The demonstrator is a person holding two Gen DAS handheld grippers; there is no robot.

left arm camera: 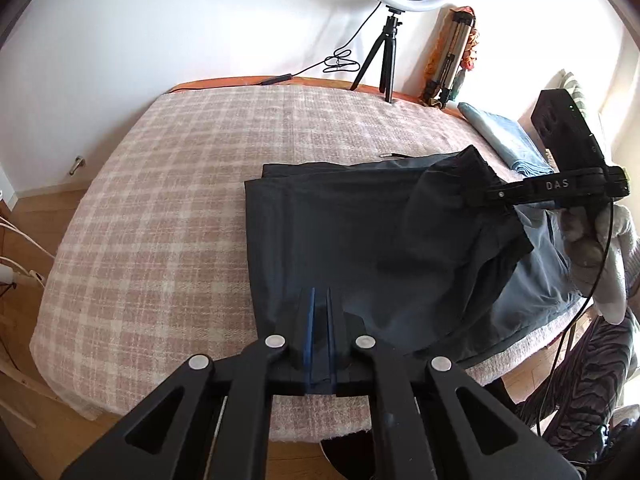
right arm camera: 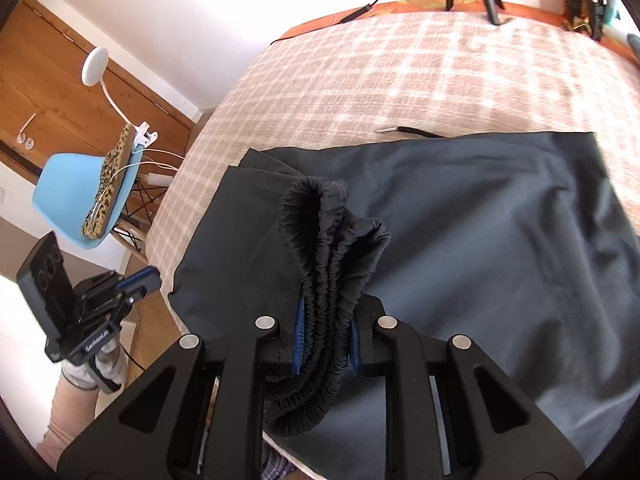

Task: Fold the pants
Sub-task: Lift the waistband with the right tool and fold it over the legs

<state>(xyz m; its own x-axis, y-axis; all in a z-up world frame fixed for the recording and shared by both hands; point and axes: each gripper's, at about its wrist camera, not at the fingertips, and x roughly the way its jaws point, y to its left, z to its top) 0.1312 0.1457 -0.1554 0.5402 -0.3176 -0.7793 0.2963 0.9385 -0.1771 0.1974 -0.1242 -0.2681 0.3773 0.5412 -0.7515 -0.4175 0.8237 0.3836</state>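
Note:
Dark navy pants (left arm camera: 360,240) lie partly folded on a pink plaid blanket (left arm camera: 160,220). My left gripper (left arm camera: 321,300) is nearly shut, its blue pads pressed close together at the pants' near edge. I cannot tell whether cloth is pinched between them. My right gripper (right arm camera: 326,320) is shut on the bunched elastic waistband (right arm camera: 332,232) and holds it lifted above the flat part of the pants (right arm camera: 480,220). In the left wrist view the right gripper (left arm camera: 476,196) reaches in from the right with the lifted cloth. The left gripper (right arm camera: 148,276) shows at the left of the right wrist view.
A ring light on a tripod (left arm camera: 384,52) stands at the bed's far edge beside a folded tripod (left arm camera: 452,64). Folded light blue cloth (left arm camera: 504,140) lies at the far right. A blue chair (right arm camera: 80,200) stands left of the bed. A cable (right arm camera: 416,132) lies behind the pants.

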